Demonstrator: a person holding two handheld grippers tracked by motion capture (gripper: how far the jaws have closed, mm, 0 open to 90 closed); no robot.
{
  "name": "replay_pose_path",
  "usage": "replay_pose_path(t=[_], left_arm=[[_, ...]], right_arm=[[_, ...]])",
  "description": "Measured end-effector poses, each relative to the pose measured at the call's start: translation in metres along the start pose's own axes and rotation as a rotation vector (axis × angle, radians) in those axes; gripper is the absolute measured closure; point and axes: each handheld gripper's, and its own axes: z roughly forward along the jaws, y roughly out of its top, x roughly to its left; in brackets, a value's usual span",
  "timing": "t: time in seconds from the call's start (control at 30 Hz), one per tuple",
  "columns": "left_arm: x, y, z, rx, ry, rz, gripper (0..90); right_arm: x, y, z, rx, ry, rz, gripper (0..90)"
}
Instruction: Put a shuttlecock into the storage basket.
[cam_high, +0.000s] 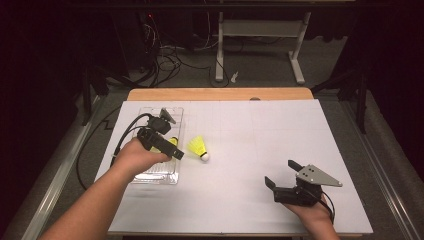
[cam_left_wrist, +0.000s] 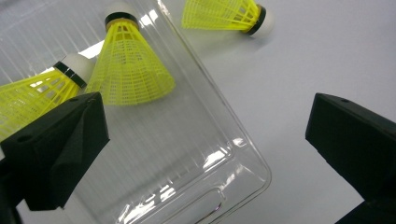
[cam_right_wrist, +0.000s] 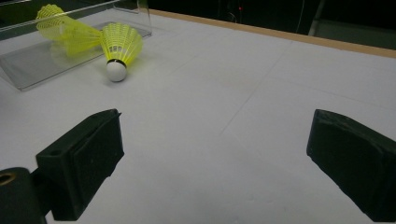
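White table (cam_high: 260, 150) with a wooden far edge, dark room behind, cables on the floor. The left gripper (cam_left_wrist: 205, 135) hovers spread wide over the clear tray (cam_left_wrist: 187, 154), two shuttlecocks (cam_left_wrist: 126, 70) inside just beyond its jaws. A third shuttlecock (cam_high: 199, 147) lies just beside the tray. The right gripper (cam_high: 281, 175) is also spread, well apart.

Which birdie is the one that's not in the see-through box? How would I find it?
Look at the white table and find the clear plastic tray on its left side. Just to the right of that tray lies a yellow shuttlecock on the bare table. The other two yellow shuttlecocks lie inside the tray; this one lies outside it, its white cork tip pointing away from the tray.
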Motion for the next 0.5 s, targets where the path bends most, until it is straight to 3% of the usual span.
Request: replay_pose_path(t=[0.5], left_arm=[[-0.016, 0.011, 0.006, 0.008, -0.015, 0.031, 0.7]], right_arm=[[0.000, 0.000, -0.004, -0.009, -0.002, -0.005, 4.3]])
